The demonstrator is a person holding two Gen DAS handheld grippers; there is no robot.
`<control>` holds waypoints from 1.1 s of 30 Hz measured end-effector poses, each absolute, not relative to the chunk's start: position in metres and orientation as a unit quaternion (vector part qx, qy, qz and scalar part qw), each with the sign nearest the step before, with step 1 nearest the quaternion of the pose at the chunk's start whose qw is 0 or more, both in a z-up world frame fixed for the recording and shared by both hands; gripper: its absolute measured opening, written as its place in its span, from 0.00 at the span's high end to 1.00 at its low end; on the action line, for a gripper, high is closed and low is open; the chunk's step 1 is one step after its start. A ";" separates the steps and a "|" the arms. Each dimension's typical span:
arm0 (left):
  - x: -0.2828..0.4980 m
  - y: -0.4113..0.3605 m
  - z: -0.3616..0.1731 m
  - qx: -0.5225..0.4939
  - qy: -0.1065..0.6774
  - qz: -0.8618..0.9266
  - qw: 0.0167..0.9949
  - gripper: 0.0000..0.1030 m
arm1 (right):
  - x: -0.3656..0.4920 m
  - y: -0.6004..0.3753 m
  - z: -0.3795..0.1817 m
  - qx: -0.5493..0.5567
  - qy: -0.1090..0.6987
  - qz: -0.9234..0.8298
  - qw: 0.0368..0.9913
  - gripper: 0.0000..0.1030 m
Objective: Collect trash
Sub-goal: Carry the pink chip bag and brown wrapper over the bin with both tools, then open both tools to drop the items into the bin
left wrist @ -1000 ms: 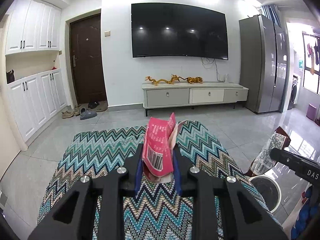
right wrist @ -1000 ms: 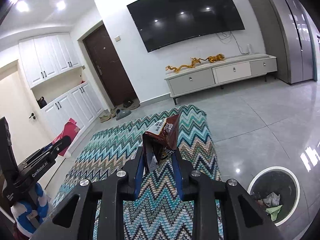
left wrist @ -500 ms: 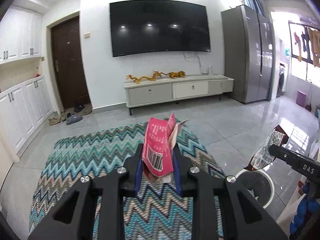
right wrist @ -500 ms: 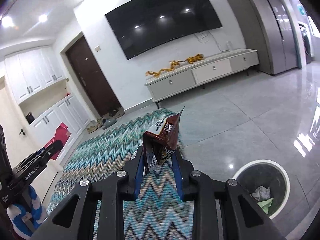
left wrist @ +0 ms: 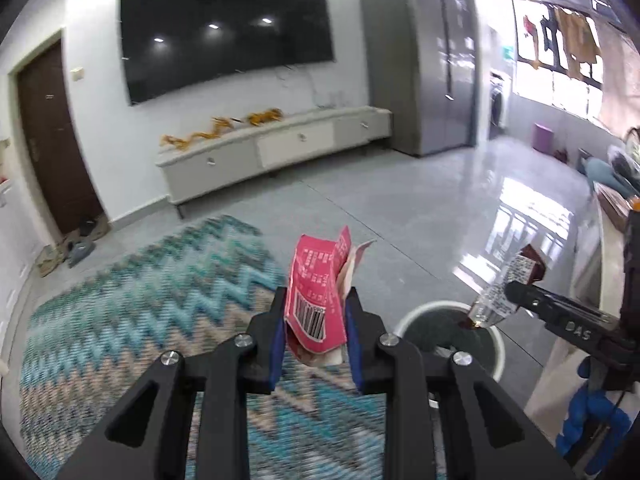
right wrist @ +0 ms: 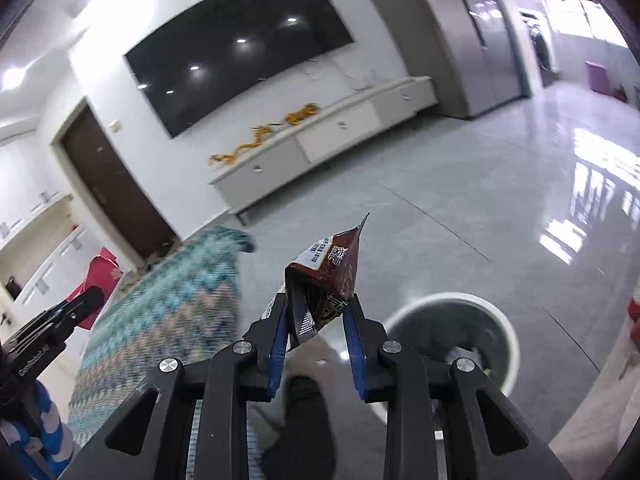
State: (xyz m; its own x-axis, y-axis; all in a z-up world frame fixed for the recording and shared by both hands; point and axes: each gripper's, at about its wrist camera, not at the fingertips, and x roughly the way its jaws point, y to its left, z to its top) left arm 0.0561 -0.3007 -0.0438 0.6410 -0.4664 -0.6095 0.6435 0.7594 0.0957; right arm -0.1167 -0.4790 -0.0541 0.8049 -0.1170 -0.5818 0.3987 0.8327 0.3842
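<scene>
My left gripper (left wrist: 316, 312) is shut on a pink snack wrapper (left wrist: 316, 292) with a barcode, held above the rug's right edge. My right gripper (right wrist: 318, 312) is shut on a dark brown snack wrapper (right wrist: 332, 276); it also shows in the left wrist view (left wrist: 506, 290), over the bin. A round white-rimmed trash bin (right wrist: 452, 308) with a dark liner stands on the grey floor just right of and below both grippers, and shows in the left wrist view (left wrist: 408, 316). The left gripper with its pink wrapper shows at the left of the right wrist view (right wrist: 94, 276).
A teal zigzag rug (left wrist: 140, 300) covers the floor to the left. A low white TV cabinet (left wrist: 272, 152) and a wall TV (left wrist: 224, 32) stand ahead, a grey fridge (left wrist: 432, 64) at the right. A pale counter edge (left wrist: 576, 320) lies at the far right.
Both grippers have swung right and moved toward the trash bin, each still holding its wrapper. The bin now sits much closer and more central in both views.
</scene>
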 end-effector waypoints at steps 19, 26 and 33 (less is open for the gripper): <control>0.051 -0.442 -0.137 0.181 0.401 -0.394 0.807 0.73 | -0.138 -0.563 -0.140 0.289 0.354 -0.221 0.862 0.75; 0.062 -0.455 -0.154 0.158 0.426 -0.401 0.795 0.67 | -0.128 -0.573 -0.150 0.288 0.371 -0.231 0.852 0.70; 0.069 -0.456 -0.162 0.126 0.454 -0.402 0.785 0.44 | -0.126 -0.584 -0.159 0.282 0.377 -0.254 0.845 0.36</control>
State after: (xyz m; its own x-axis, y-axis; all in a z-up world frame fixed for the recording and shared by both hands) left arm 0.0694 -0.4563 -0.1620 0.2642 -0.5164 -0.8146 0.7460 0.6447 -0.1668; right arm -0.1256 -0.5836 -0.1587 0.5863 -0.2163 -0.7807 0.6415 0.7124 0.2845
